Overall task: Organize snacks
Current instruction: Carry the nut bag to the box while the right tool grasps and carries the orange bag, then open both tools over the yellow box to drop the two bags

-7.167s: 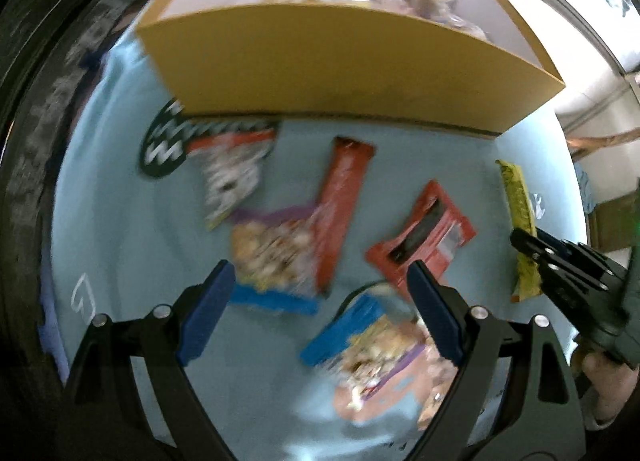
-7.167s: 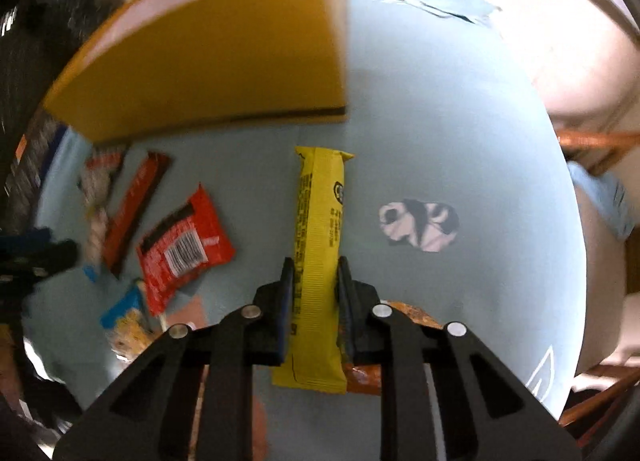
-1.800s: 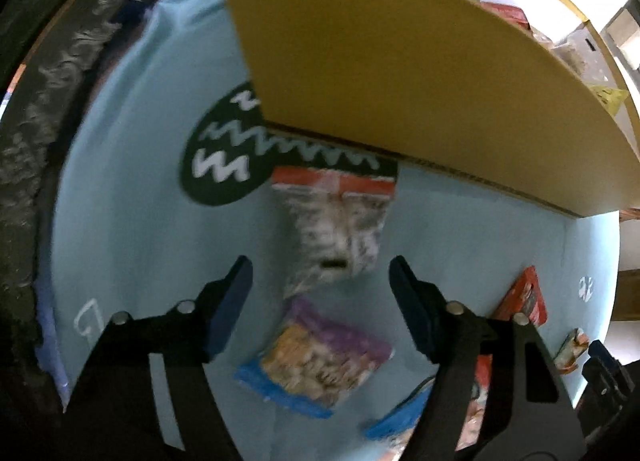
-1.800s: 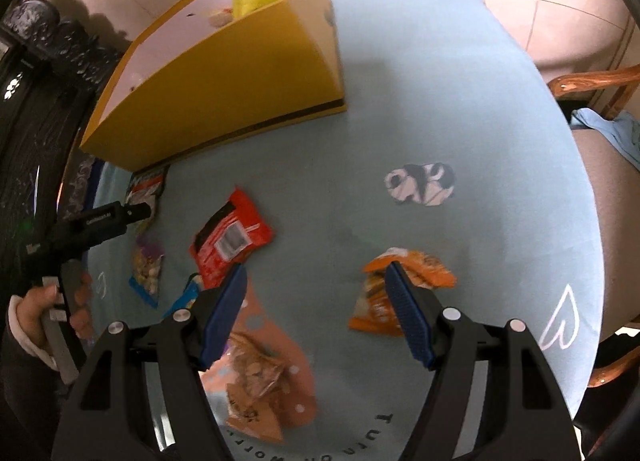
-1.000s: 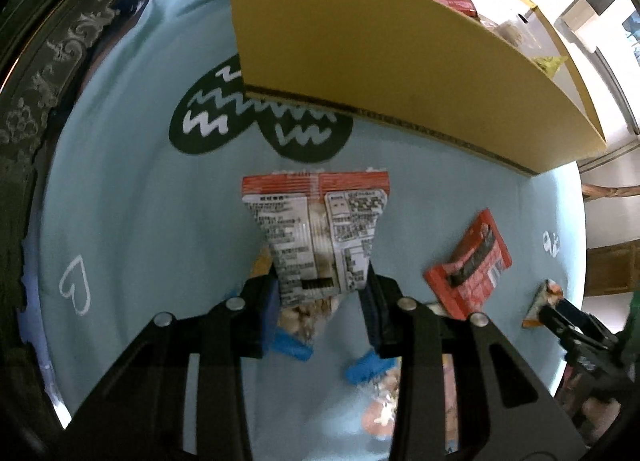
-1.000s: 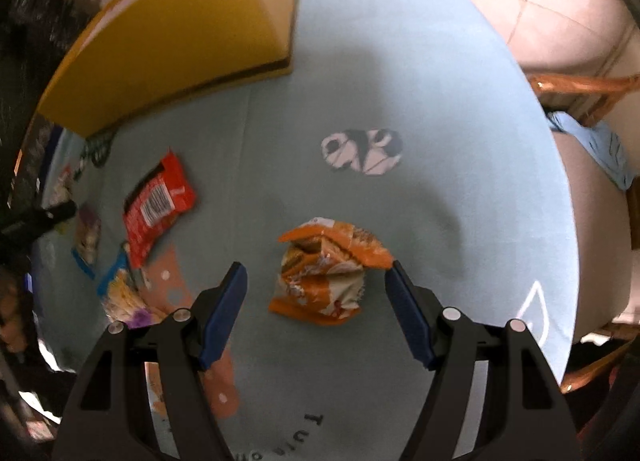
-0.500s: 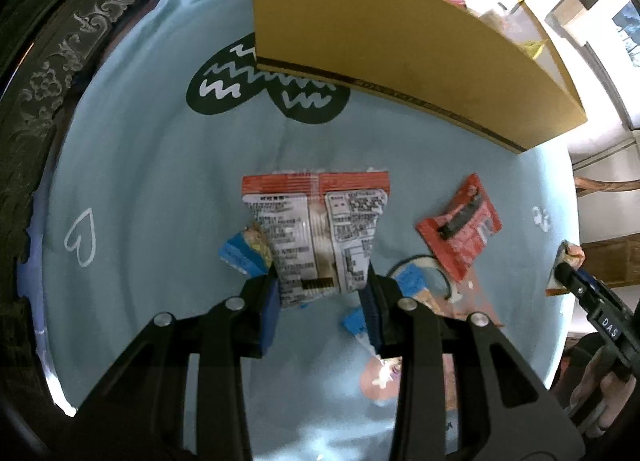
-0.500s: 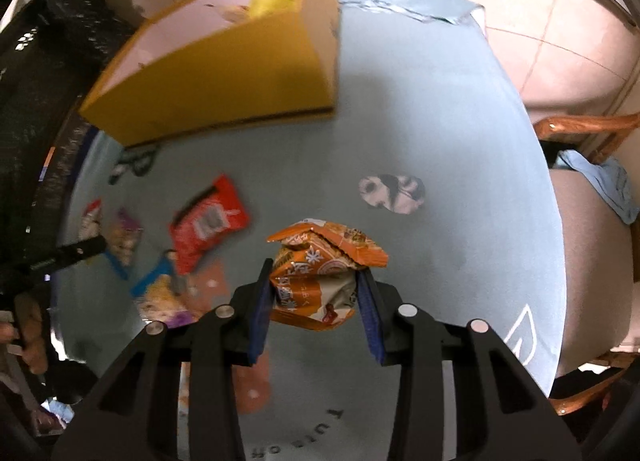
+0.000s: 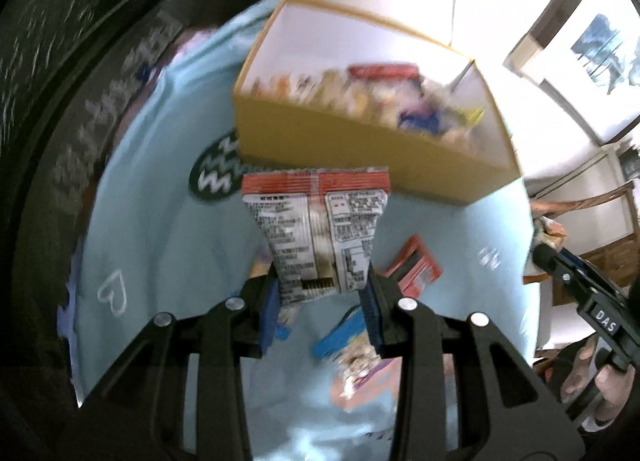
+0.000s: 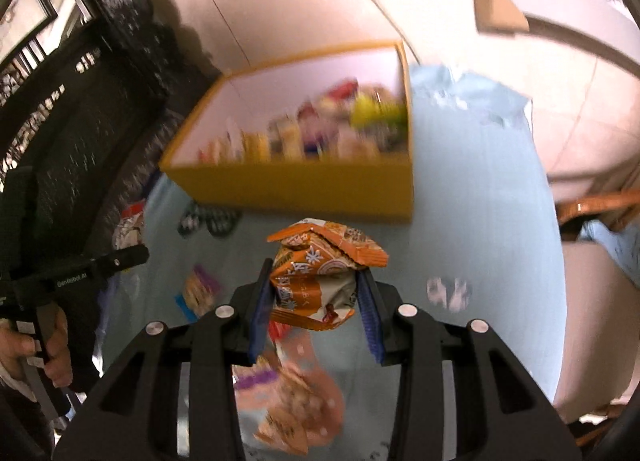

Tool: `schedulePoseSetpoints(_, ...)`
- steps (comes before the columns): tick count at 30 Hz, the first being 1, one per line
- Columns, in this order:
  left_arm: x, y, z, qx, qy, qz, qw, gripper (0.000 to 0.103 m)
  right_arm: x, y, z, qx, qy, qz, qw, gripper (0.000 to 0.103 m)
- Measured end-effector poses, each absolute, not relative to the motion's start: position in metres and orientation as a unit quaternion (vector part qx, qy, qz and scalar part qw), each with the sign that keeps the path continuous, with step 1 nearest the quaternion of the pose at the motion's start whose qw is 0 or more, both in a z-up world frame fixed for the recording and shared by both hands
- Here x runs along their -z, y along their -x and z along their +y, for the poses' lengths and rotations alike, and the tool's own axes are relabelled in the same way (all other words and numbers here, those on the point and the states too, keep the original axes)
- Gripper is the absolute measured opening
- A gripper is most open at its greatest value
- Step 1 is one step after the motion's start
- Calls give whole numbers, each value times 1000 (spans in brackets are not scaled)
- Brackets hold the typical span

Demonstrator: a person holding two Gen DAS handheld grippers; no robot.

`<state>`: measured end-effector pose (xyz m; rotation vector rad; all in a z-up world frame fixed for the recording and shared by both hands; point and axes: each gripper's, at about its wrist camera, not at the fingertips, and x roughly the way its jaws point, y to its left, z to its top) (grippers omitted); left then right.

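Left gripper, jaws drawn in against a red-and-silver snack packet; the packet stands upright between the blue pads, printed back toward the camera, its red top seam level with the lower edge of the yellow box beyond. Right gripper, jaws closed on a crumpled orange snack packet, which is pinched at its lower half and bulges above the fingertips. Both packets are held off the light blue tablecloth. The yellow box lies ahead of both tools, open at the top; its contents are snacks, blurred beyond identification. On the cloth below the left gripper: a red wrapper to the right of the held packet, and a blue-edged packet near the right finger. In the right wrist view, a purple-and-blue packet lies to the left of the fingers, and an orange patch with a snack bag lies beneath them.
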<state>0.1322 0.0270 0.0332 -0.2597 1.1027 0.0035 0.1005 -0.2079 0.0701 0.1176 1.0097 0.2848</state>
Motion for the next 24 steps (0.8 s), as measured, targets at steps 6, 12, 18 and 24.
schedulePoseSetpoints(6, -59, -182, 14, 15, 110, 502, 858, 36, -97, -143, -202, -134, -63, 446, 882, 40)
schedulePoseSetpoints(12, -57, -231, 5, 28, 110, 507, 855, 36, -103, -197, -200, -124, -75, 439, 887, 40)
schedulePoseSetpoints(18, -40, -286, 12, -24, 138, 514, 846, 101, -82, -248, -213, -73, -106, 445, 886, 47)
schedulePoseSetpoints(24, -19, -272, 31, -51, 184, 518, 834, 101, -64, -224, -232, -61, -141, 436, 887, 68)
